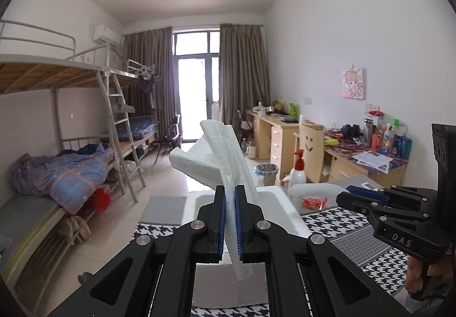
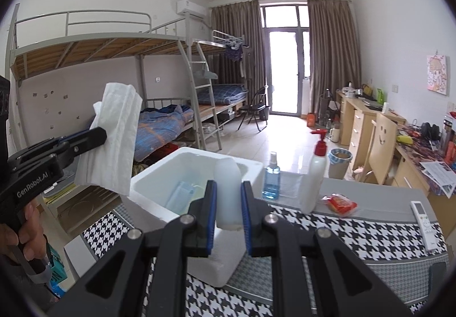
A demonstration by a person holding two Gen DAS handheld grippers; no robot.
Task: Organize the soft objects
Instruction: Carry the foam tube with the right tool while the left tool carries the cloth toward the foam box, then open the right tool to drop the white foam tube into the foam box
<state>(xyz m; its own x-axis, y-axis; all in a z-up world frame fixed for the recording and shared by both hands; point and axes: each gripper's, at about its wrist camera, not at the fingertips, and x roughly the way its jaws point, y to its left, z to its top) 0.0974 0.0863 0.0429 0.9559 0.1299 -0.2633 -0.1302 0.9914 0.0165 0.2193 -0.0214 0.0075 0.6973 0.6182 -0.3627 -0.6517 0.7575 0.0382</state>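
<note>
My left gripper [image 1: 230, 220] is shut on a white paper towel [image 1: 216, 157] and holds it up in the air; the right wrist view shows it [image 2: 112, 143] to the left of a white foam box [image 2: 159, 177]. My right gripper [image 2: 228, 203] is shut on a translucent white soft pack [image 2: 228, 188] at the box's near rim. A blue pack [image 2: 182, 197] lies inside the box. In the left wrist view the right gripper [image 1: 353, 197] is at the right.
The box stands on a houndstooth-cloth table [image 2: 342, 231]. A blue spray bottle [image 2: 272, 180], a white pump bottle [image 2: 316, 174], a red snack packet [image 2: 340, 204] and a remote [image 2: 426, 224] are on it. Bunk beds [image 2: 114, 60] stand left, desks [image 2: 384, 132] right.
</note>
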